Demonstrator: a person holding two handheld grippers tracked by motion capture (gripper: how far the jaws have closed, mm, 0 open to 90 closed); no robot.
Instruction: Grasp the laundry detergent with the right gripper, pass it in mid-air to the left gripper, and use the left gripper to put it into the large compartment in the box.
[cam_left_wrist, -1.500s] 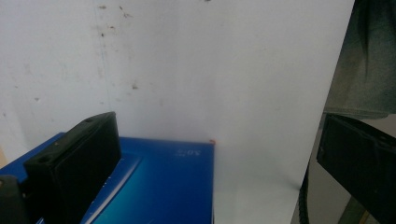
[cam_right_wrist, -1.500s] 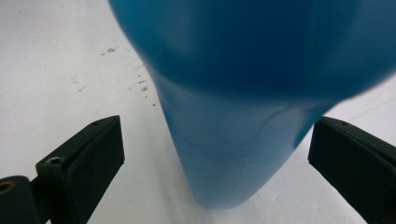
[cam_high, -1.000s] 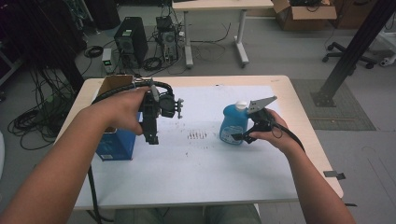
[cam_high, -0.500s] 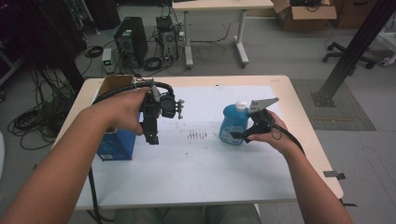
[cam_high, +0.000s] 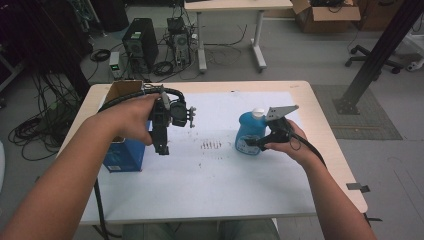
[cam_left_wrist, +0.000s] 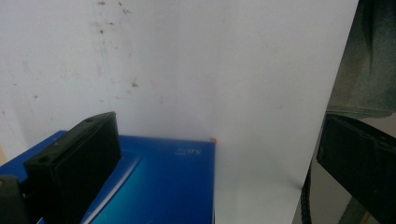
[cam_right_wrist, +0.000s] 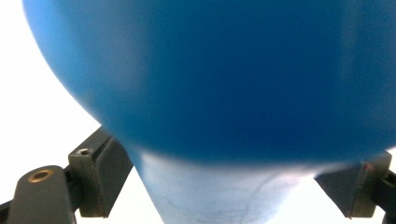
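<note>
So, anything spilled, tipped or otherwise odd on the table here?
Nothing spilled or tipped. The bottle stands upright between the right gripper's closing jaws. Only oddity: dark smudges on the white sheet.

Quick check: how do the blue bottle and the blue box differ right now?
The bottle is rounded with a white cap; the box is square-edged and open-topped. The bottle stands right of the table's middle, between the jaws of the right claw, which have just been closing; the box sits at the left edge, with the left claw beside it. Both are blue and upright.
</note>
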